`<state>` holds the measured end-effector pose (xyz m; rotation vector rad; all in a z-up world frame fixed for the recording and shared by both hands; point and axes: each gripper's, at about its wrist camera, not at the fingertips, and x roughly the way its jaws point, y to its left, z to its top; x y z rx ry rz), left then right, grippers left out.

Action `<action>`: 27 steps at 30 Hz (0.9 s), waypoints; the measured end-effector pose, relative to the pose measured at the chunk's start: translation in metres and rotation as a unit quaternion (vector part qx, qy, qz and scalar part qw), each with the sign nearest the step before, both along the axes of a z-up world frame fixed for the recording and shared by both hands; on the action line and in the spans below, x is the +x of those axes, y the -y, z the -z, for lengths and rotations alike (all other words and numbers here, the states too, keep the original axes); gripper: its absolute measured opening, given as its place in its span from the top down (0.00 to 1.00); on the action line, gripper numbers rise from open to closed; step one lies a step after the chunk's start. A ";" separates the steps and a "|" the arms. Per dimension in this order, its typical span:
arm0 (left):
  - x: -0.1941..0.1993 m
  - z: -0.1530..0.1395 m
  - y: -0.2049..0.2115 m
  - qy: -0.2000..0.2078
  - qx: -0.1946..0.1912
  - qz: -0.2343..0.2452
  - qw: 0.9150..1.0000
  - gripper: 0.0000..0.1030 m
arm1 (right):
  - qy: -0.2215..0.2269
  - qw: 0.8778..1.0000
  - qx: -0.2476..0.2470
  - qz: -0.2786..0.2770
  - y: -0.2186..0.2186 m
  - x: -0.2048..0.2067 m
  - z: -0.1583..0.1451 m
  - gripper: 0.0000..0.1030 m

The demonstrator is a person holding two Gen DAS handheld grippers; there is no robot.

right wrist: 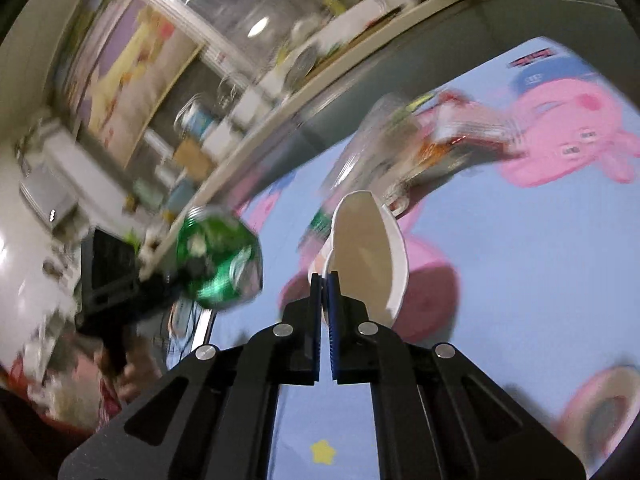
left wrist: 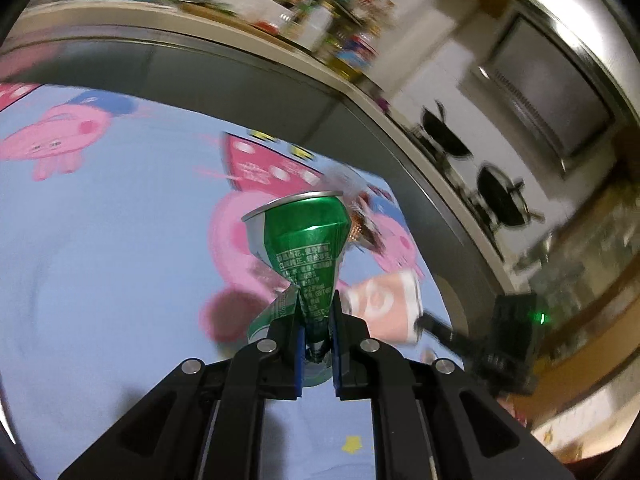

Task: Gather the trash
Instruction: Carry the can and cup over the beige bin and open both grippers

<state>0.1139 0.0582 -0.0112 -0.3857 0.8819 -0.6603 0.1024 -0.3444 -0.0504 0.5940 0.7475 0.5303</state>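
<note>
A crushed green drink can (left wrist: 308, 248) stands up out of my left gripper (left wrist: 316, 312), which is shut on its pinched lower end. It hangs over a light blue tablecloth (left wrist: 100, 260) printed with pink cartoon pigs. My right gripper (right wrist: 325, 280) is shut on the rim of a paper cup (right wrist: 368, 256), white inside and pink outside. In the left wrist view the same cup (left wrist: 384, 308) shows at the right with the right gripper (left wrist: 424, 322) on it. The right wrist view shows the can (right wrist: 218, 260) and the left gripper (right wrist: 188, 270) at the left.
Blurred clear plastic (right wrist: 360, 160) and a colourful snack wrapper (right wrist: 452, 140) lie on the cloth beyond the cup. A grey counter edge (left wrist: 240, 64) with bottles and jars runs behind the table. Black pans (left wrist: 444, 136) sit on a stove at the right.
</note>
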 end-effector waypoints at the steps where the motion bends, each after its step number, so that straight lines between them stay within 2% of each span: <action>1: -0.002 0.000 0.012 0.002 0.006 0.012 1.000 0.90 | 0.003 1.000 0.005 0.021 0.016 -0.004 0.000 0.97; 7: -0.002 0.000 0.126 0.007 0.045 0.119 0.992 0.90 | 0.017 0.993 0.011 0.114 0.097 -0.029 0.003 0.97; 13: 0.024 -0.017 0.256 0.012 0.061 0.212 0.975 0.90 | 0.032 0.976 0.014 0.214 0.194 -0.060 0.002 0.97; 16: 0.030 -0.023 0.331 0.017 0.073 0.257 0.964 0.90 | 0.034 0.965 0.006 0.260 0.241 -0.073 0.003 0.97; 21: 0.028 -0.015 0.425 0.020 0.101 0.300 0.948 0.90 | 0.013 0.951 -0.016 0.309 0.309 -0.083 0.020 0.97; 27: 0.025 0.006 0.497 0.020 0.135 0.327 0.935 0.90 | -0.006 0.943 -0.041 0.330 0.344 -0.087 0.041 0.97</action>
